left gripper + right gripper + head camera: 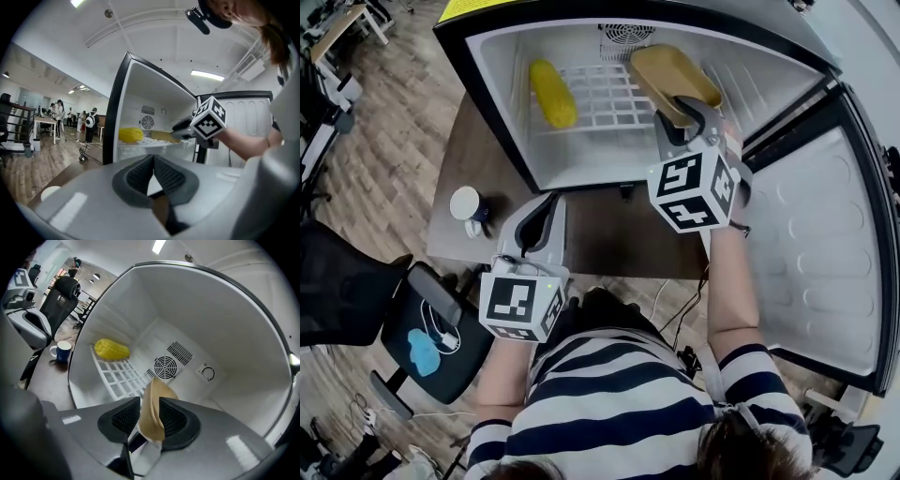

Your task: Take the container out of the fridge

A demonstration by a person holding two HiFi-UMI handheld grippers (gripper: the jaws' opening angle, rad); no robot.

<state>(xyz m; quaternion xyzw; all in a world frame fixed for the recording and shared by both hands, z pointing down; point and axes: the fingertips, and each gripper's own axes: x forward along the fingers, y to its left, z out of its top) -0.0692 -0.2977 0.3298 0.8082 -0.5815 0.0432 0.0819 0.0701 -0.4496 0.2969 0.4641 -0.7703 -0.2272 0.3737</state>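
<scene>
While right tongs (150, 416) straddle container (675, 80) rim, left tongs (153, 161) closed.

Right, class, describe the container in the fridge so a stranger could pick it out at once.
Look inside the open fridge, on its wire shelf. At the right end lies the container, a shallow tan tray with its rim between the open jaws of the right tool. Its neighbour, the corn at the left, is bright yellow.

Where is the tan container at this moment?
In the head view the tan container rests on the right part of the wire shelf inside the fridge, right of the yellow corn cob. Its rim stands between the fingers of the right gripper.
</scene>
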